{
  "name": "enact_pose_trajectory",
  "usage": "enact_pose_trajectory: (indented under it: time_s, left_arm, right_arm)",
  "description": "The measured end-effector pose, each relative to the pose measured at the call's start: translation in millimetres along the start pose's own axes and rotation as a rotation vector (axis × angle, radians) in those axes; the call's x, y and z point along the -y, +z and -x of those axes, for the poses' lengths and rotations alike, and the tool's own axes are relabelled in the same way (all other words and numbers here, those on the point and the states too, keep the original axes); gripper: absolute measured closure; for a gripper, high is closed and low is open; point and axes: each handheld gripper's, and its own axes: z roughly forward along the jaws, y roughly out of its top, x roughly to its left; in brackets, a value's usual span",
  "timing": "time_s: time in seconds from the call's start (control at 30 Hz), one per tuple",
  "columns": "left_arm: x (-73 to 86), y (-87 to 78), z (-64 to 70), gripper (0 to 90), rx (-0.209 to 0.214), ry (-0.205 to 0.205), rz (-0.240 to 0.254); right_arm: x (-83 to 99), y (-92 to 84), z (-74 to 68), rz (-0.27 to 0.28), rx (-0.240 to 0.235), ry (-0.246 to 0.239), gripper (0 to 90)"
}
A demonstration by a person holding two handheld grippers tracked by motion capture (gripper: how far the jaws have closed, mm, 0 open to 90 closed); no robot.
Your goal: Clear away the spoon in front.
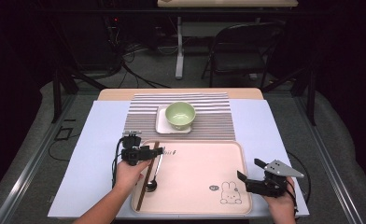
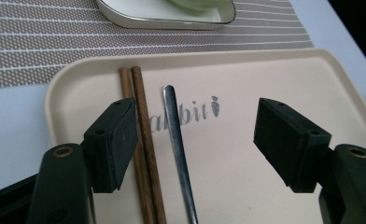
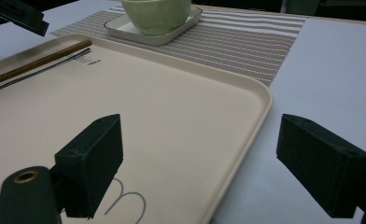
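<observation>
The left gripper (image 1: 141, 152) hangs over the near-left corner of the cream tray (image 1: 204, 205), its jaws spread wide with nothing pressed between them. In the left gripper view the pair of brown chopsticks (image 2: 143, 140) lies flat on the tray just beside the left pad, and the metal spoon (image 2: 177, 144) lies alongside them in the open gap, touching neither pad. Beyond the tray's far rim sits the striped placemat (image 1: 209, 109) carrying a white square dish (image 1: 161, 126) with the green bowl (image 1: 180, 114) in it. The tray's middle is bare up to the rabbit drawing (image 1: 228, 192). The right gripper (image 1: 256, 173) straddles the tray's right rim with jaws wide apart and empty, above the pale surface (image 1: 265, 126).
</observation>
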Motion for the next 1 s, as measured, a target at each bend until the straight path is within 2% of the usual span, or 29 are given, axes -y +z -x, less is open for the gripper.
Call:
enact_pose_trajectory:
  time_s: [0.1,0.17,0.3,0.4,0.47,0.6,0.7,1.0]
  left_arm:
    - [-1.9,0.4,-0.8,20.7,0.034,-0.014,0.01]
    - [-3.1,1.6,-0.5,14.7,0.03,-0.025,-0.004]
    - [-5.1,2.3,-0.1,7.8,0.009,-0.03,0.002]
    - [-7.9,2.9,-0.1,5.1,0.005,-0.037,0.012]
    - [-10.2,2.9,-0.3,2.5,0.019,-0.04,0.016]
    - [-15.1,3.4,0.3,0.2,0.021,-0.034,0.013]
    - [-19.0,4.1,0.6,0.2,0.001,-0.027,0.008]
    - [-30.4,8.8,-4.3,0.3,-0.039,-0.04,0.004]
  right_arm:
    - [0.0,-0.1,0.4,-0.001,0.0,0.0,14.2]
    - [-0.1,0.0,0.2,-0.001,0.0,0.0,14.1]
    - [-0.1,0.0,-0.1,0.0,-0.001,-0.001,14.2]
    - [-0.1,-0.3,0.3,0.0,0.0,0.0,14.1]
    - [-0.1,-0.2,0.2,0.0,-0.001,-0.001,14.1]
    - [-0.1,0.1,0.1,0.0,-0.001,0.0,14.2]
    - [-0.1,-0.1,0.3,0.0,-0.001,-0.001,14.2]
    - [0.0,0.0,0.4,0.0,-0.002,-0.001,14.1]
